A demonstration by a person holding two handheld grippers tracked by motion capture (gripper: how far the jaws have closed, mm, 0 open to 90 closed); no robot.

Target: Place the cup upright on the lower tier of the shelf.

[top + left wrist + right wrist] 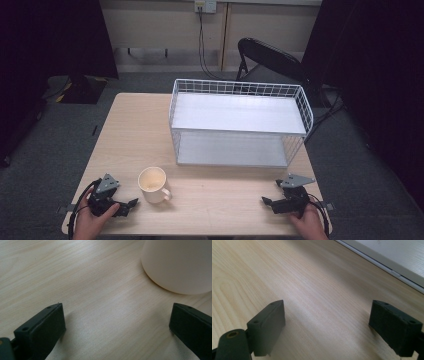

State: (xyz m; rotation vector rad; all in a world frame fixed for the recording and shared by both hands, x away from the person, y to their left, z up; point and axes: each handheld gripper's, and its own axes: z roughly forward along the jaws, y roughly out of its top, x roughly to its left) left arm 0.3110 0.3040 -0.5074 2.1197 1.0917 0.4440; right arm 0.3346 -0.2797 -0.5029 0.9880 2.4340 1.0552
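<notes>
The cup [152, 184], cream-coloured and upright with its handle turned toward the lower right, stands on the wooden table [135, 130] in the lower left part of the high view, in front of the rack's left end and well apart from it. Furthest left in that view, at the lower left corner, a hand [90, 222] holds the left gripper [131, 205] low over the table; it points right toward the cup and sits just beside it without touching. Its jaws are spread wide with nothing between them, and in the left gripper view the cup's rounded side [178, 263] fills the upper right, beyond the jaw tips. Right of the cup, in the middle and upper right of the high view, stands a white wire rack [237, 87] with two shelves. At the lower right, the other hand [312, 225] holds the right gripper [267, 199], jaws likewise released and empty, pointing left across bare wood; the rack's lower shelf edge [387, 263] shows at the upper right of the right gripper view.
</notes>
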